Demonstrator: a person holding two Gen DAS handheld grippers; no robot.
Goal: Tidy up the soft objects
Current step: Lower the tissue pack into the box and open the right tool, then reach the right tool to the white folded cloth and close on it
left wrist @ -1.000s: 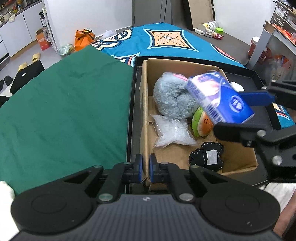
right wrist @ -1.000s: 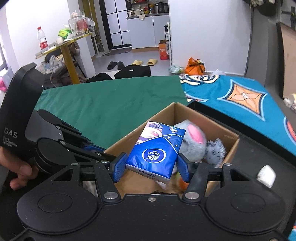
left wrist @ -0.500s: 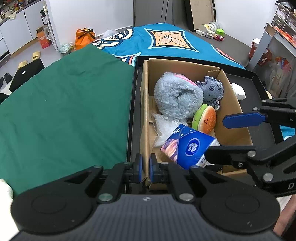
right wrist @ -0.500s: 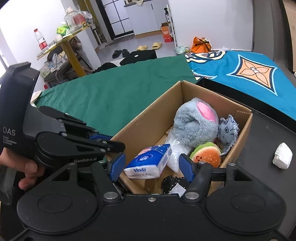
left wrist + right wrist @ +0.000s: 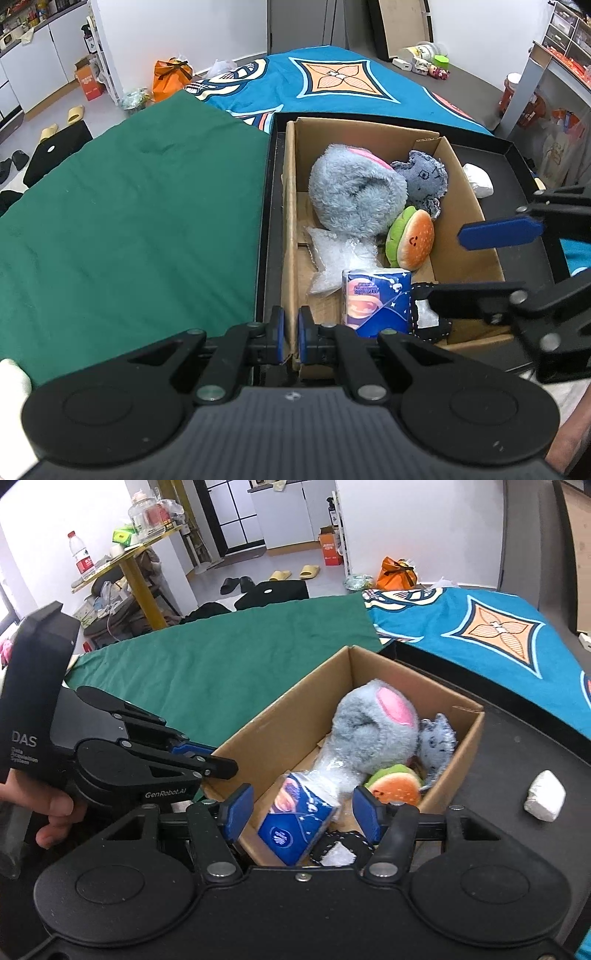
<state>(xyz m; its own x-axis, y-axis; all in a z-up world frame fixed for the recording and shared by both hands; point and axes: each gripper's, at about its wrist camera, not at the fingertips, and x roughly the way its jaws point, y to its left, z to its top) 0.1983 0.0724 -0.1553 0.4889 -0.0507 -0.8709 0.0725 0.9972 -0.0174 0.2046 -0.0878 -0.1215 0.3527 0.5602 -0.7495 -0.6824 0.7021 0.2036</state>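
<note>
A cardboard box (image 5: 469, 206) (image 5: 284, 716) holds a grey plush (image 5: 354, 195) (image 5: 373, 720), a small blue-grey doll (image 5: 424, 177), a burger toy (image 5: 412, 242) (image 5: 395, 784), a clear bag (image 5: 332, 258) and a black patch (image 5: 424, 314). A blue tissue pack (image 5: 376, 299) (image 5: 299, 823) lies in the box's near corner. My left gripper (image 5: 290, 334) is shut on the box's near left wall. My right gripper (image 5: 301, 812) is open above the tissue pack, apart from it.
The box stands in a black tray (image 5: 517, 158) (image 5: 509, 746). A white lump (image 5: 478, 181) (image 5: 545, 795) lies on the tray right of the box. Green cloth (image 5: 129, 214) lies to the left, blue patterned cloth (image 5: 332, 81) behind.
My right gripper carried the tissue pack down into the box, opened and let it go. The pack now rests in the near corner. The left gripper kept its hold on the wall.
</note>
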